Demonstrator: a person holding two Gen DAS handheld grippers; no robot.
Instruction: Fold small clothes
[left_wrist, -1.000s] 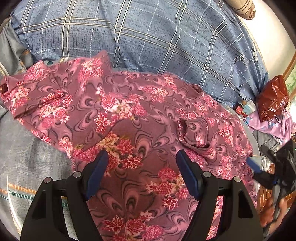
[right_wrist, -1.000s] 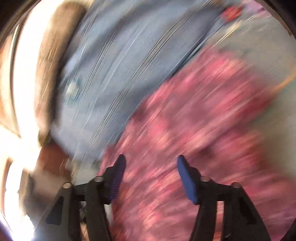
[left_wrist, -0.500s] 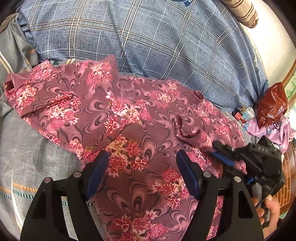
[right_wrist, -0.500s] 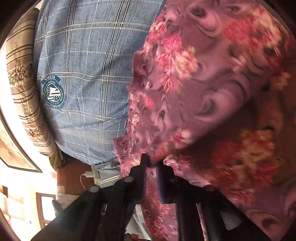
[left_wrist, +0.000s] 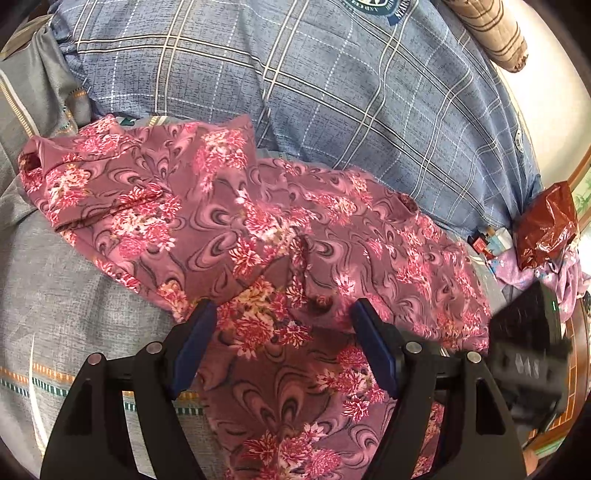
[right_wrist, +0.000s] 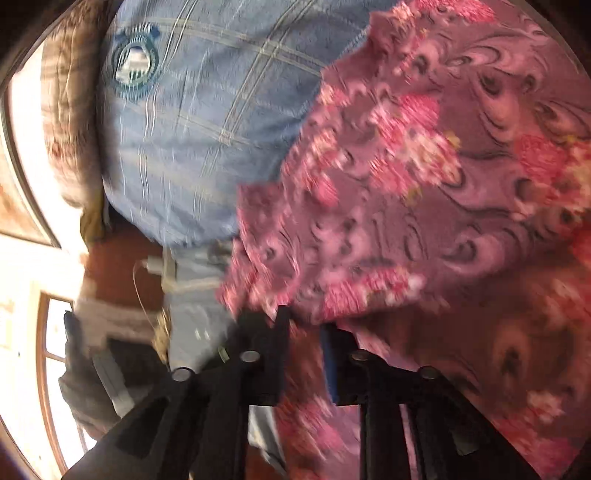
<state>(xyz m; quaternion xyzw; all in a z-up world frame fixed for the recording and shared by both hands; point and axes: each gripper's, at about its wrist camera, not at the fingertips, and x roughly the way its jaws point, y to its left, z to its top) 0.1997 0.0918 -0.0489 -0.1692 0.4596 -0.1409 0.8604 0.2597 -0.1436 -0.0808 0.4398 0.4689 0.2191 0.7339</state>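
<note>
Left wrist view is showing the crumpled pink floral cotton garment (left_wrist: 295, 236) lying just below the blue checked pillow (left_wrist: 332, 96), with the left tongs (left_wrist: 282, 321) hovering spread above it. Right tongs (right_wrist: 304, 332), blurred, have just been opening, fabric passing between their narrowly parted jaws.

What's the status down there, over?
Left claw open above the floral garment. Right claw jaws just opening, garment edge between them, grip unclear. Blue plaid pillow behind, not blocking. Over.
</note>
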